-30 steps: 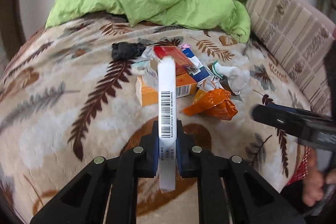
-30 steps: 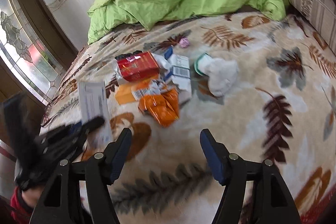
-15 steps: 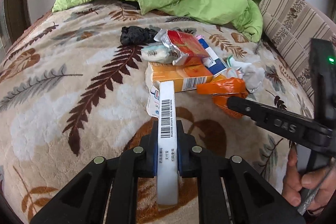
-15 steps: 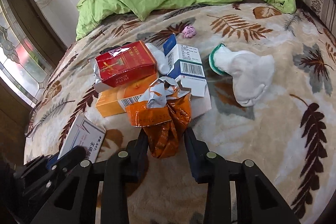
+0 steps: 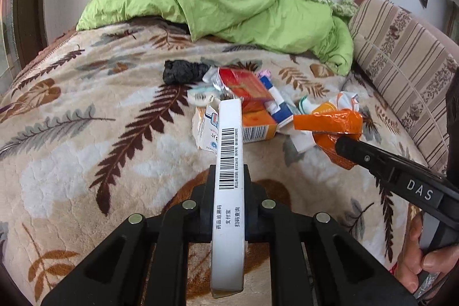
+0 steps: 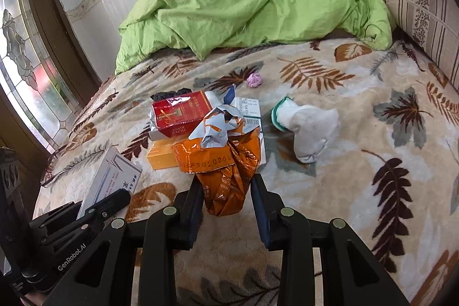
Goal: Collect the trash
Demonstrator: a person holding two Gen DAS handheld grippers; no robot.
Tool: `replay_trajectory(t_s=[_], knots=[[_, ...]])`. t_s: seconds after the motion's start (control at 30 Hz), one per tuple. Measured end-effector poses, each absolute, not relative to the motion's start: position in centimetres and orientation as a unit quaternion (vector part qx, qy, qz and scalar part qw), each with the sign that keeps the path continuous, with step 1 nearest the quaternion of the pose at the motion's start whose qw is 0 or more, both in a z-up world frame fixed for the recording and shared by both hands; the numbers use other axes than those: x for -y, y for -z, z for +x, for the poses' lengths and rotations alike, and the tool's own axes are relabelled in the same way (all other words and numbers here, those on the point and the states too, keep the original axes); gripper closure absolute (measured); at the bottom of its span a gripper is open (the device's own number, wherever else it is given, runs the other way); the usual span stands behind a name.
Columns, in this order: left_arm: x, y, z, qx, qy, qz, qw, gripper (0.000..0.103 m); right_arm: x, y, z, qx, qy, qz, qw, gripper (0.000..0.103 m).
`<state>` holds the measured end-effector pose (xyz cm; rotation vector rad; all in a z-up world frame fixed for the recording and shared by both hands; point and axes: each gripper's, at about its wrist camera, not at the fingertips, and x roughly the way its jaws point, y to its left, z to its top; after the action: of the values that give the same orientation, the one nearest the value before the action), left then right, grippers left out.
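1. My right gripper [image 6: 226, 200] pinches the orange foil wrapper [image 6: 221, 162], which runs straight ahead from the fingertips.
2. My left gripper [image 5: 228, 205] clamps the white medicine box [image 5: 228, 171] edge-on, pointing forward.

Somebody's bedroom at home — leaf-print fleece blanket [image 6: 358, 191] on the bed under the jaws, rumpled green duvet [image 6: 243, 10] beyond them, striped cushion [image 5: 407, 68] and stained-glass window [image 6: 25, 70] off to the sides.
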<state>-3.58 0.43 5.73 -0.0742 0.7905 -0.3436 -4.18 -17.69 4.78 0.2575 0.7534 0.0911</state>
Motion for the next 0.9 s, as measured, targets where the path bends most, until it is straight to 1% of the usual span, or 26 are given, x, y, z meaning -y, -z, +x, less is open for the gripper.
replay_trajectory(t_s=[0.2, 0.57, 0.9], knots=[[-0.3, -6.7, -3.9, -0.366, 0.152, -0.033, 0.917, 0.091, 18.0, -5.7, -5.2, -0.353, -0.04, 0.123, 0.927, 0.068], [0.8, -7.7, -4.9, -0.342, 0.131, 0.017, 0.93, 0.091, 17.9, -6.9, -6.2, -0.339, -0.045, 0.129, 0.931, 0.068], [1.0, -8.3, -5.3, -0.33, 0.112, 0.036, 0.937, 0.091, 17.7, -7.6, -6.8, -0.332, -0.051, 0.126, 0.933, 0.068]])
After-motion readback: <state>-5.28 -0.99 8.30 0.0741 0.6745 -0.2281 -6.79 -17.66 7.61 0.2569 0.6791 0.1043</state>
